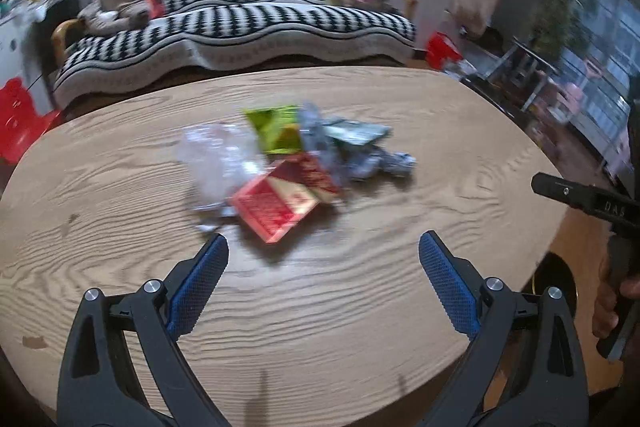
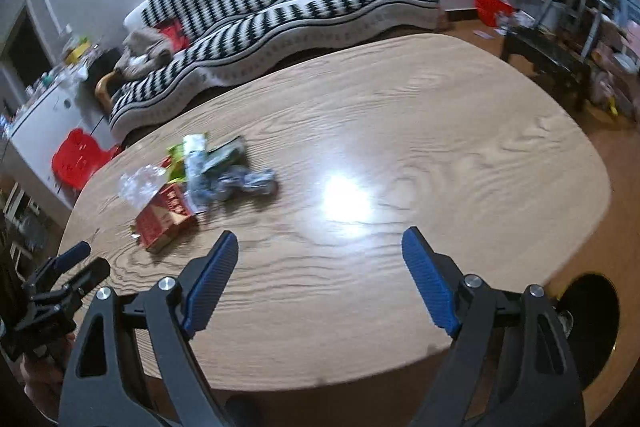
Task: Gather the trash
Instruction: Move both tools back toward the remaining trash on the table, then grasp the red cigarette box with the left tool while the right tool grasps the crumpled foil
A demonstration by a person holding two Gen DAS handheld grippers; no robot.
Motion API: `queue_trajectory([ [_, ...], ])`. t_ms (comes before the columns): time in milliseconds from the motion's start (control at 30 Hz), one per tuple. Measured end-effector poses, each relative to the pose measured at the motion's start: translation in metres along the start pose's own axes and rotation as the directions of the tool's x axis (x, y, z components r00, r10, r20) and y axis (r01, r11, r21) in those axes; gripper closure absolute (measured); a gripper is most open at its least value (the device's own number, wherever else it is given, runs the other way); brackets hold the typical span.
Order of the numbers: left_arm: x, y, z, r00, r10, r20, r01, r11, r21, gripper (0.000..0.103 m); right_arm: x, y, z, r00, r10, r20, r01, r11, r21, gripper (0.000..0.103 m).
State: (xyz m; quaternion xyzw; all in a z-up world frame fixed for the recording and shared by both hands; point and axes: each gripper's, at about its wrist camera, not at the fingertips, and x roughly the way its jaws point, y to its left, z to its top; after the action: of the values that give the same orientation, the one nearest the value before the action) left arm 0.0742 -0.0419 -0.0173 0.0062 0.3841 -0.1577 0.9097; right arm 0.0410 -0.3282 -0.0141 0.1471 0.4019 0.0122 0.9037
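Observation:
A heap of trash lies on the wooden table point(image 1: 360, 307): a red packet point(image 1: 280, 207), a green packet point(image 1: 276, 129), a clear plastic wrapper point(image 1: 218, 155) and crumpled grey wrappers point(image 1: 360, 151). My left gripper point(image 1: 323, 247) hovers open just short of the red packet, with nothing between its blue pads. My right gripper point(image 2: 320, 241) is open too, over bare table to the right of the heap point(image 2: 192, 187), and holds nothing. Each gripper shows in the other's view: the right one point(image 1: 580, 199) at the right edge, the left one point(image 2: 68, 267) at lower left.
A black-and-white patterned sofa point(image 1: 240, 27) stands behind the table. A red plastic stool point(image 2: 78, 159) is on the left. A dark round bin point(image 2: 592, 323) sits on the floor by the table's near right corner. Cluttered shelves and a dark side table point(image 2: 548, 55) fill the right.

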Motion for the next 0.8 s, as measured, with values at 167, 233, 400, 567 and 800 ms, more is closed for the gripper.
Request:
queue_trajectory([
  [167, 0.003, 0.025, -0.001, 0.999, 0.040, 0.000, -0.040, 0.999, 0.007, 0.010, 0.017, 0.030, 0.001, 1.000, 0.020, -0.014, -0.021, 0.998, -0.052, 0.022],
  [233, 0.007, 0.031, -0.002, 0.999, 0.048, 0.000, -0.048, 0.999, 0.017, 0.010, 0.025, 0.040, 0.001, 1.000, 0.020, -0.020, -0.022, 0.997, -0.073, 0.022],
  [400, 0.020, 0.036, 0.001, 0.999, 0.046, 0.001, -0.046, 0.998, 0.031, 0.010, 0.043, 0.050, 0.006, 0.999, 0.013, -0.030, -0.016, 0.995, -0.098, 0.022],
  [567, 0.039, 0.038, 0.003, 0.997, 0.079, -0.004, -0.079, 0.995, 0.063, 0.010, 0.064, 0.051, 0.009, 0.999, 0.007, -0.050, -0.012, 0.995, -0.098, 0.022],
  [800, 0.062, 0.035, 0.006, 0.998, 0.064, 0.007, -0.064, 0.993, 0.097, 0.010, 0.096, 0.048, 0.015, 0.998, -0.008, -0.061, 0.002, 0.996, -0.093, 0.022],
])
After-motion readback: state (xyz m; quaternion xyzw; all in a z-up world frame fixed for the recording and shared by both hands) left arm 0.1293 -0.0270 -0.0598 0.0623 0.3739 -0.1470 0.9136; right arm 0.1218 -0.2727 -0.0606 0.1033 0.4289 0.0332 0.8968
